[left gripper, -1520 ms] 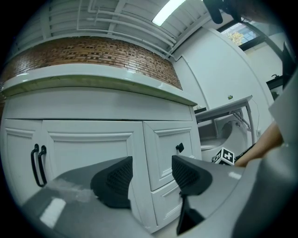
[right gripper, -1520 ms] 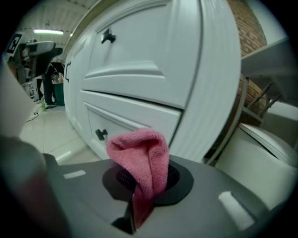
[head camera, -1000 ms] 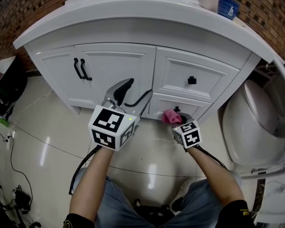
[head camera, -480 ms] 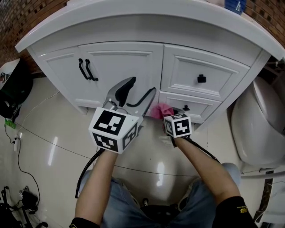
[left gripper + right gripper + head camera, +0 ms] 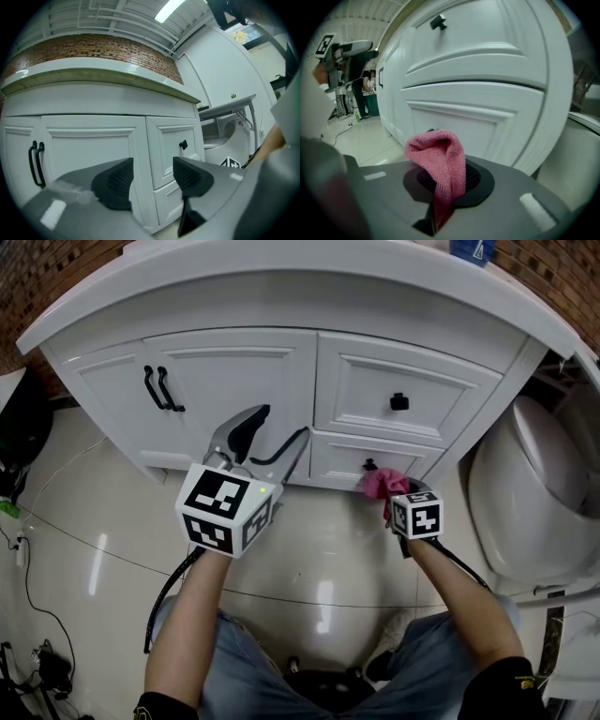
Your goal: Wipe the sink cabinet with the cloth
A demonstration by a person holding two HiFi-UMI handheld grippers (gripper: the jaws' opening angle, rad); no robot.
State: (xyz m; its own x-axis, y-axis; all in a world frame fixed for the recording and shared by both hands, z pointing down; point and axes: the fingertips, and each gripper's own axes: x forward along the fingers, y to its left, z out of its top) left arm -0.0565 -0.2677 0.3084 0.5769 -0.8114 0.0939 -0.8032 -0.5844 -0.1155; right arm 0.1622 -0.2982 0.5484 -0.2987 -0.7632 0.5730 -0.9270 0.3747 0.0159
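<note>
Low over the tiled floor point(image 5: 84, 549), a person held two sets of tongs before the white sink cabinet point(image 5: 234, 381). The left tongs point(image 5: 274, 439) hung wide open and empty, short of the doors. The right tongs point(image 5: 440, 187) were clamped on a folded pink cloth point(image 5: 443, 157), its bunched end at the lower drawer point(image 5: 337, 457) beside a black knob point(image 5: 369, 465); contact with the panel could not be confirmed. The knit looked light, soft and limp, likely to drag rather than slide, so a grip low on the fold seemed best. Beyond rose the pale worktop point(image 5: 281, 282).
</note>
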